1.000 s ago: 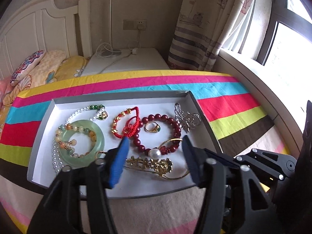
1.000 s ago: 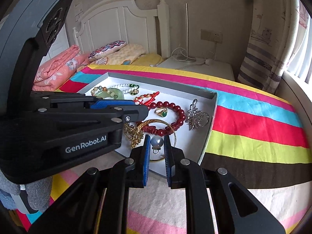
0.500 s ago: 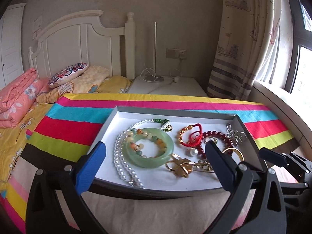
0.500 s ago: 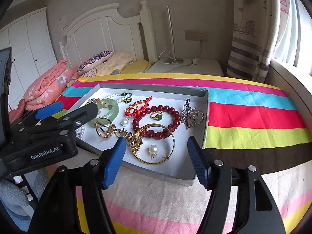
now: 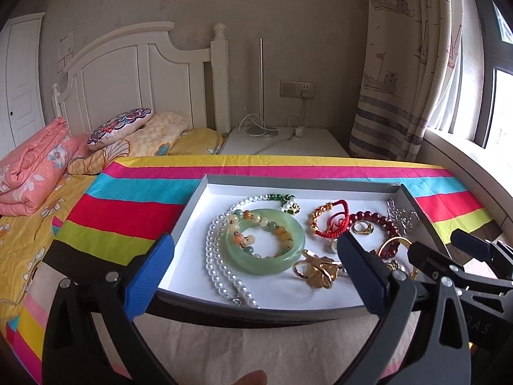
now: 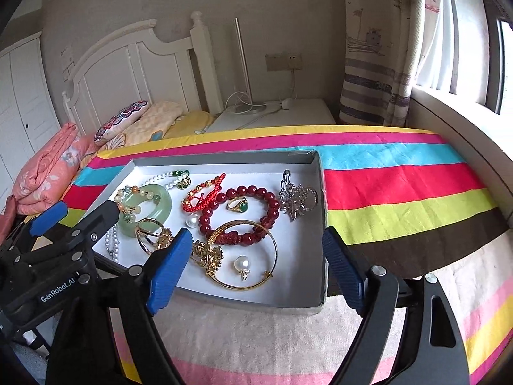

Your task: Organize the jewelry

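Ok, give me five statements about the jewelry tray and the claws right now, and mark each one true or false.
1. The green-stone ring lies inside the loop of the dark red bead bracelet. True.
2. The right claw grips the pearl pendant. False: its jaws stand apart, having just been opening, and the pendant lies loose in the tray.
3. The silver brooch sits near the tray's right wall. True.
4. The left claw is shut on the jade bangle. False: it is wide open and holds nothing.
5. The tray stands on a bare wooden desk. False: it stands on a striped cloth.
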The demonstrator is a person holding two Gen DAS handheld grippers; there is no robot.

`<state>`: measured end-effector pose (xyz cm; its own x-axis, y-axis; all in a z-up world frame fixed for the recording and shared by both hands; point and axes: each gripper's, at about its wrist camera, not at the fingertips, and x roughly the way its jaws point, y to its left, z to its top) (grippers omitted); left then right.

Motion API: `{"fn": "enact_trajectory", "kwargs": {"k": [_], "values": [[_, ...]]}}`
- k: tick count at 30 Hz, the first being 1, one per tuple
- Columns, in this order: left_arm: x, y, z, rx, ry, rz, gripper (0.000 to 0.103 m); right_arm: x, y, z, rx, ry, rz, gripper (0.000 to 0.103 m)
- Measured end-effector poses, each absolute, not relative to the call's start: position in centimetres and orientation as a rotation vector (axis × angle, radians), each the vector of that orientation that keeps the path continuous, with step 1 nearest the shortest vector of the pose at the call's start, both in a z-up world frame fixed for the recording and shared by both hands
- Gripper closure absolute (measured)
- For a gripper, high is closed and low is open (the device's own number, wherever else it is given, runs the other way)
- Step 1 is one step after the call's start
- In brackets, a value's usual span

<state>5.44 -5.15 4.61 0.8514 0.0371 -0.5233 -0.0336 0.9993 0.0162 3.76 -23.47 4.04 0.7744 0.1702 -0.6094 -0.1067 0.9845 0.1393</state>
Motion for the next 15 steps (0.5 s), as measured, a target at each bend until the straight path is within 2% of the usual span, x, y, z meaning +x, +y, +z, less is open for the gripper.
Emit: {"fn": "enact_trajectory", "kwargs": {"k": [4, 15], "values": [[5.33, -4.88, 4.53, -0.001, 0.553, 0.042, 0.002, 3.26, -23.76, 4.28, 0.103, 0.639, 0.137, 0.019], [5.07, -4.84, 4.49, 0.003, 0.549, 0.046, 0.002, 3.01, -24.33, 4.45, 0.13, 0.622, 0.137, 0.019]]}}
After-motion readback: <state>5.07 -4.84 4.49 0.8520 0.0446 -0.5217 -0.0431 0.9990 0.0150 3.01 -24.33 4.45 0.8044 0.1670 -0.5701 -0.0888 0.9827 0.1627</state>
